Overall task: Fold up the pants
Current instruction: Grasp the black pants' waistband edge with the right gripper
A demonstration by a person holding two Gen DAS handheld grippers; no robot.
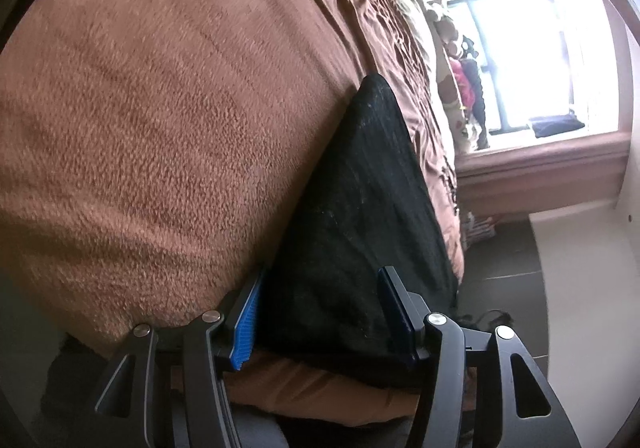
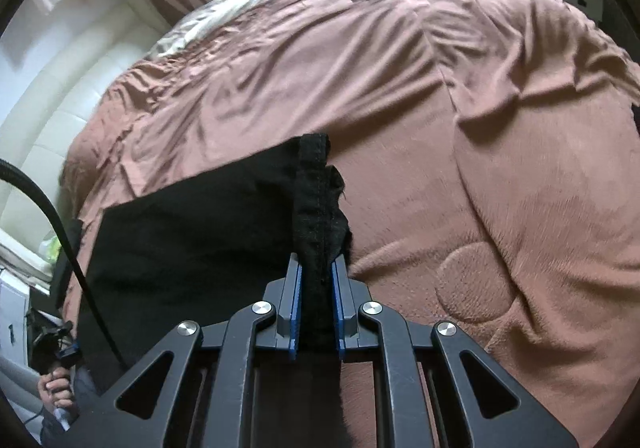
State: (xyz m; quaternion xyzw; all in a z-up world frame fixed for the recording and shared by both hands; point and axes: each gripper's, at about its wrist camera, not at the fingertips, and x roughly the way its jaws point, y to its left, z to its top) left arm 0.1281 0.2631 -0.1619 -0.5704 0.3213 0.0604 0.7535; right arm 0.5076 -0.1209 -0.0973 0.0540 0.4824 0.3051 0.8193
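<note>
Black pants [image 1: 360,188] lie flat on the brown bedspread [image 1: 160,108], near the bed's edge. My left gripper [image 1: 320,316] straddles their near end with its jaws wide apart; the cloth fills the gap, but the blue pads [image 1: 246,324] do not visibly pinch it. In the right wrist view the pants [image 2: 200,240] spread to the left, and a bunched, seamed edge stands up between the fingers. My right gripper [image 2: 316,288] is shut on that edge, a little above the bedspread [image 2: 440,108].
A bright window [image 1: 540,56] and dark floor [image 1: 508,248] lie past the bed's edge. A cream padded wall [image 2: 60,88] stands on the left. A black cable [image 2: 60,228] crosses there, above a hand [image 2: 56,388] on a handle.
</note>
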